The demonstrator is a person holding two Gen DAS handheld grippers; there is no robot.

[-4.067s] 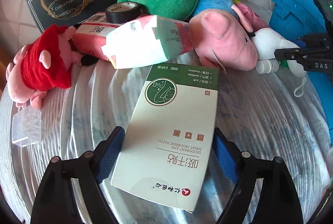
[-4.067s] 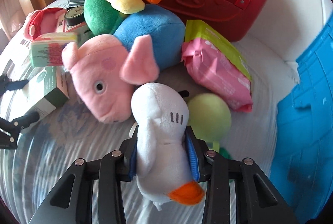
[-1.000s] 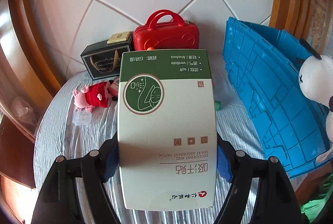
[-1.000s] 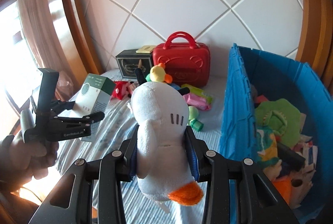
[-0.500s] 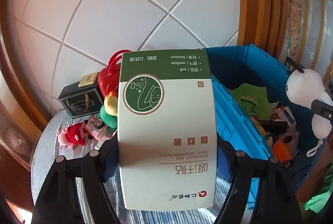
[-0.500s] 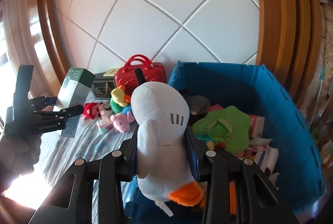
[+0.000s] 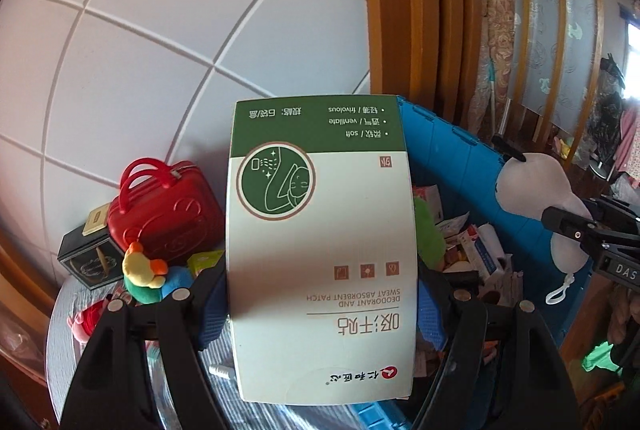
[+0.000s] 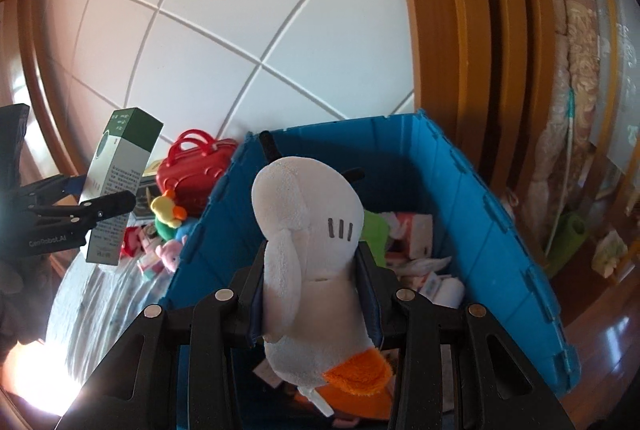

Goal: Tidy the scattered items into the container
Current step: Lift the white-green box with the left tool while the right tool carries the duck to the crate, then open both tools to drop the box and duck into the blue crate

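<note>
My left gripper (image 7: 320,306) is shut on a green and white deodorant patch box (image 7: 320,250), held upright in the air near the left wall of the blue crate (image 7: 460,158). The same box (image 8: 120,186) shows at the left of the right wrist view, over the table beside the crate. My right gripper (image 8: 312,294) is shut on a white plush duck (image 8: 308,242) with an orange beak, hanging above the open blue crate (image 8: 500,250). In the left wrist view that duck (image 7: 532,198) hangs at the right over the crate. Several items lie inside the crate.
On the round striped table (image 8: 100,302) left of the crate stand a red mini suitcase (image 7: 164,206) and a dark gift box (image 7: 88,258), with a yellow-green plush (image 7: 140,278), a pink pig plush (image 8: 170,254) and small packets. A white panelled wall and wooden frame rise behind.
Both grippers have swung to the right from the table toward the crate, each keeping its load. The duck now hangs over the crate's inside and the box has come up beside its wall.
</note>
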